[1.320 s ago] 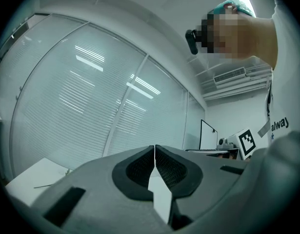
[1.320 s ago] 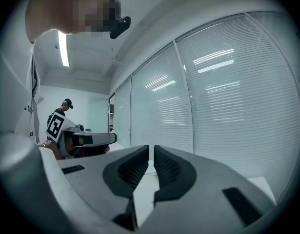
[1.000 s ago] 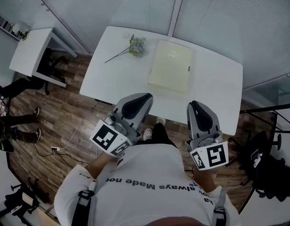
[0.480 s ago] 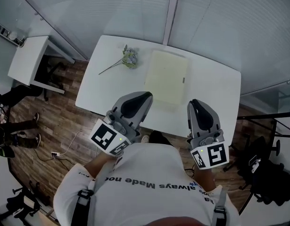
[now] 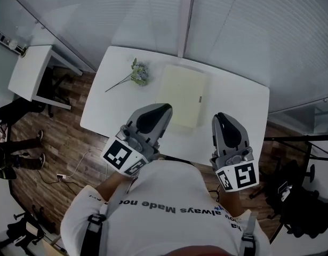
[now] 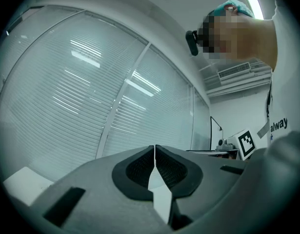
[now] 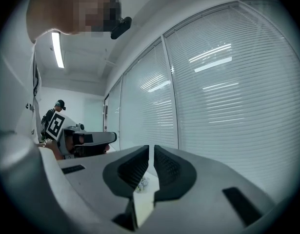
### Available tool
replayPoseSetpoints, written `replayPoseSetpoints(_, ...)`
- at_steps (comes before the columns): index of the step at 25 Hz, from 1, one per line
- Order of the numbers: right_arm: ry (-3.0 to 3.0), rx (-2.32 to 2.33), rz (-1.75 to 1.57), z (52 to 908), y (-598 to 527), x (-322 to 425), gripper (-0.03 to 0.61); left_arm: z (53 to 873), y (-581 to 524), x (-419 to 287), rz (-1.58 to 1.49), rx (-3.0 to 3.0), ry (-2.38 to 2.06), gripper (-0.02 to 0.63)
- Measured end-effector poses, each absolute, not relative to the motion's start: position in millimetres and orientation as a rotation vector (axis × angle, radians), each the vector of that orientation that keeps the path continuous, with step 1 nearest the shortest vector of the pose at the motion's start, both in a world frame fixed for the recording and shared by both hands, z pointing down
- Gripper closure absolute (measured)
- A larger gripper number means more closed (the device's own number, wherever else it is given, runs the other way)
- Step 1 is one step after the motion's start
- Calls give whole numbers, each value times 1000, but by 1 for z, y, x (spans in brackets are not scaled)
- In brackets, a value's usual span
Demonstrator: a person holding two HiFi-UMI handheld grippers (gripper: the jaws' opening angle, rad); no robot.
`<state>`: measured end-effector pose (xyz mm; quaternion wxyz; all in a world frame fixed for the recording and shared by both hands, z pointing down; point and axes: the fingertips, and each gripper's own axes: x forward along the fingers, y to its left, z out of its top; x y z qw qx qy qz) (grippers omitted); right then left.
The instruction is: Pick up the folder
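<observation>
A pale yellow folder lies flat on the white table, a little right of its middle. My left gripper is held level in front of the table's near edge, its jaws shut and empty; the tips overlap the folder's near left corner in the head view. My right gripper is level beside it, right of the folder, also shut on nothing. In the left gripper view the left gripper has its pads together against the blinds. In the right gripper view the right gripper is shut too.
A sprig of flowers lies on the table left of the folder. Blinds cover the wall behind the table. A small white side table stands at the left, a person's legs at the far left, and chairs and a black stand at the right.
The table and folder have come nearer and now sit lower in the head view, close under both grippers. Both grippers stayed shut and level.
</observation>
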<state>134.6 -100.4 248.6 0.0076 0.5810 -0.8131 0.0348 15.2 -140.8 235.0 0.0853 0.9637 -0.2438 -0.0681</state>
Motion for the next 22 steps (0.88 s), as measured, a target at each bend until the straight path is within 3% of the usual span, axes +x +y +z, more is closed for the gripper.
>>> replayPoseSetpoints(22, -2504, 1873, 109, 244, -145, 140, 543, 232, -186, 22, -200, 2883, -673, 598)
